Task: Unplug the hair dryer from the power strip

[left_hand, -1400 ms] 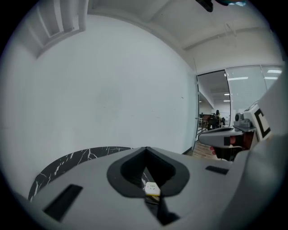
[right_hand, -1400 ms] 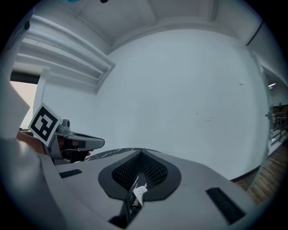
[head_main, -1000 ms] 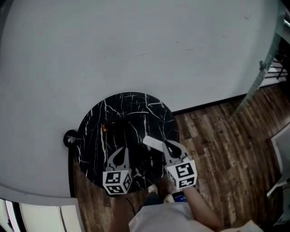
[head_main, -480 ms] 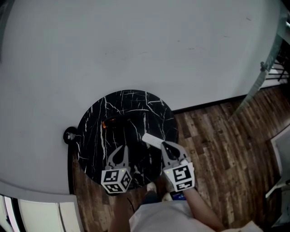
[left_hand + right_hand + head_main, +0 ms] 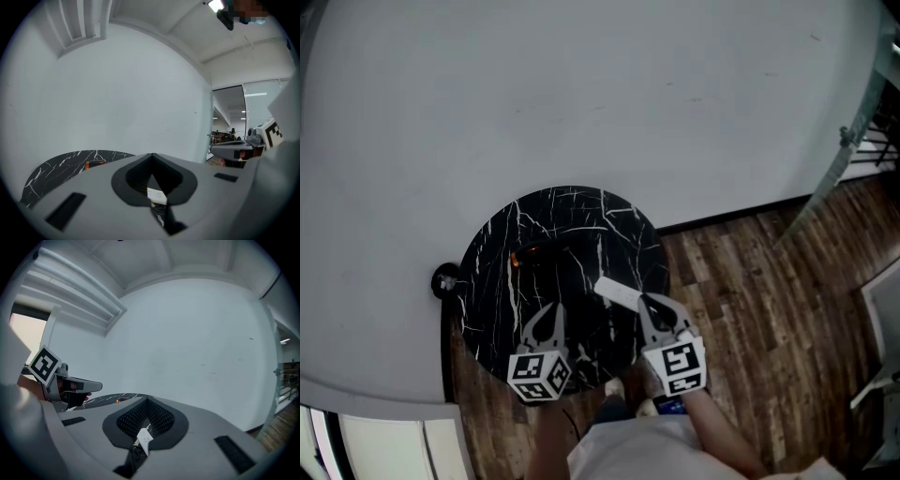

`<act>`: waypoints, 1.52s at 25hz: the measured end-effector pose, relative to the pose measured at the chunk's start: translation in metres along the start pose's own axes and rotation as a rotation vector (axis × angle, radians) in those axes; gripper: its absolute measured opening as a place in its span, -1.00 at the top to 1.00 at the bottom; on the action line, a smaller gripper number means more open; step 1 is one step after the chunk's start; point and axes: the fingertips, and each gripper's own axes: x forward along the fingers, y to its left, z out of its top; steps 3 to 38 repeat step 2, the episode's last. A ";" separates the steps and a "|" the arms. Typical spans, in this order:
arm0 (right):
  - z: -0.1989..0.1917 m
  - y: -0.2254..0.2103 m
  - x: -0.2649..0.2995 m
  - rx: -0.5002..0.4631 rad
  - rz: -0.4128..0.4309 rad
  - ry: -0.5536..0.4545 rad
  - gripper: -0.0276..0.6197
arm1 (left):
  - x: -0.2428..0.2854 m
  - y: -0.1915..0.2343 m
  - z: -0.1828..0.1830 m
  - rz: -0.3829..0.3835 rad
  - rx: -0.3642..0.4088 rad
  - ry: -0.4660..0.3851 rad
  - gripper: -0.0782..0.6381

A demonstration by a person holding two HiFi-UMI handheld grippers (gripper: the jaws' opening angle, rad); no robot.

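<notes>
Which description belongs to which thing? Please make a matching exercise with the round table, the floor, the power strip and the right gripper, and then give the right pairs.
Things:
1. round table
2. floor
3. power strip
4. right gripper

Descriptions:
A. brown wood planks
B. jaws shut
C. white, lying on the table
D. black with white veins

Pairs: 1-D, 2-A, 3-C, 4-B
</notes>
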 end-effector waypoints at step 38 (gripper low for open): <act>-0.001 -0.003 0.001 0.003 -0.003 0.003 0.92 | 0.001 0.001 0.000 0.007 0.012 0.000 0.78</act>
